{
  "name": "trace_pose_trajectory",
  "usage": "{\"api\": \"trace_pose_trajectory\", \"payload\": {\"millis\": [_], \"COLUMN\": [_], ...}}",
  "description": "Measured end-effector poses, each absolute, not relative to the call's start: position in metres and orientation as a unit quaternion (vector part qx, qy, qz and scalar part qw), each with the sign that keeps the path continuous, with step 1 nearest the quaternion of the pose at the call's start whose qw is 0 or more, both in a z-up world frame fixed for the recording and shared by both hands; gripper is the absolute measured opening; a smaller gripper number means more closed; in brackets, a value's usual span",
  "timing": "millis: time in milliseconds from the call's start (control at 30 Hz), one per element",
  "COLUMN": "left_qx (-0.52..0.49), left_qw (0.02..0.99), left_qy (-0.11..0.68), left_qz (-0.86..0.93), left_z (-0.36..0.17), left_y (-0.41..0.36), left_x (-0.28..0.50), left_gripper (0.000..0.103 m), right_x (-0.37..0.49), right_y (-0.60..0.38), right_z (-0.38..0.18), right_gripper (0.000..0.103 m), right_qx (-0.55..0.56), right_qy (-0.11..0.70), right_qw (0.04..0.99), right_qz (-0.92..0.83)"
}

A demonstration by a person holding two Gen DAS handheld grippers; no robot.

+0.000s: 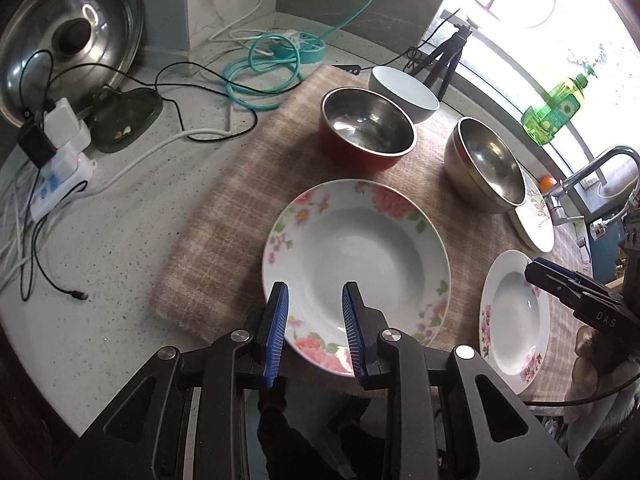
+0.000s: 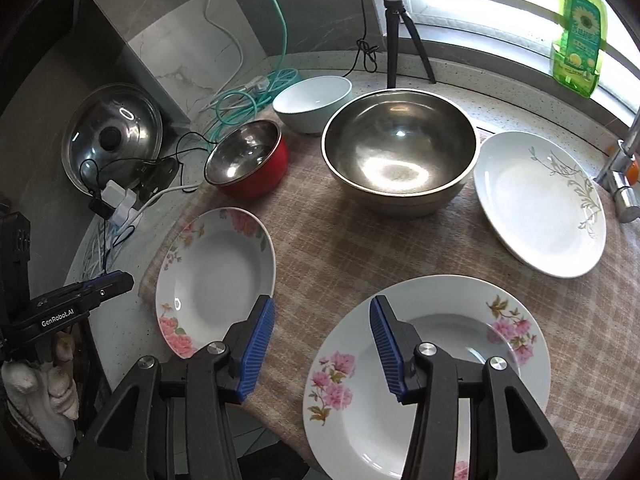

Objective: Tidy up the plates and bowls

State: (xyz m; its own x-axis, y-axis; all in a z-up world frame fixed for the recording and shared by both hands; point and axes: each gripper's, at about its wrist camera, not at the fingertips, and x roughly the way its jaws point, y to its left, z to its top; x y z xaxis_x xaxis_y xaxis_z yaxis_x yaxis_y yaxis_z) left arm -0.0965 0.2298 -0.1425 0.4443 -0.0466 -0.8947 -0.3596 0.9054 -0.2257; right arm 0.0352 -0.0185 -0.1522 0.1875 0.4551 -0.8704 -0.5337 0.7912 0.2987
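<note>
Both tools empty, jaws part open: left tool (image 1: 314, 330) over the big floral plate (image 1: 356, 272) at the counter's (image 1: 132, 208) front edge, right tool (image 2: 322, 346) over the smaller floral plate (image 2: 424, 376) beside it; approach step, next likely a rim pinch to stack plates.

Cloth (image 2: 340, 248) spread on the counter (image 1: 120, 320), all dishes on it. Taking the big steel bowl (image 2: 400, 152) as centre, right-wrist view: ceramic bowl (image 2: 312, 100) at 10 o'clock, enamel bowl (image 2: 248, 160) at 9, leaf-pattern plate (image 2: 536, 208) at 3, one flowered plate (image 2: 216, 276) at 8, second flowered plate (image 2: 424, 380) at 6. Pot lid (image 2: 112, 132) leans on the wall far out at 9, power strip (image 2: 120, 204) before it. Tripod (image 2: 396, 28) at 12, behind the bowls.
</note>
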Motion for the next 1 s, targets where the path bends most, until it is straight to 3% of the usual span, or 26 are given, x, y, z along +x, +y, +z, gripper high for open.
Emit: {"api": "trace_pose_trajectory", "payload": {"millis": [533, 900, 1000], "left_qx": [-0.295, -0.331, -0.330], "left_qw": [0.790, 0.775, 0.775], "left_qy": [0.532, 0.535, 0.537], "left_qz": [0.075, 0.054, 0.053], "left_z": [-0.189, -0.207, -0.209], "left_y": [0.279, 0.295, 0.294], "left_x": [-0.104, -0.093, -0.089], "left_gripper": [0.026, 0.023, 0.018], "right_x": [0.049, 0.066, 0.068], "right_y": [0.029, 0.039, 0.040], "right_z": [-0.194, -0.222, -0.226], "right_gripper": [0.045, 0.026, 0.019], "right_qx": [-0.014, 0.027, 0.033], "right_qy": [0.596, 0.636, 0.641], "right_qw": [0.730, 0.700, 0.695], "right_qz": [0.334, 0.324, 0.323]}}
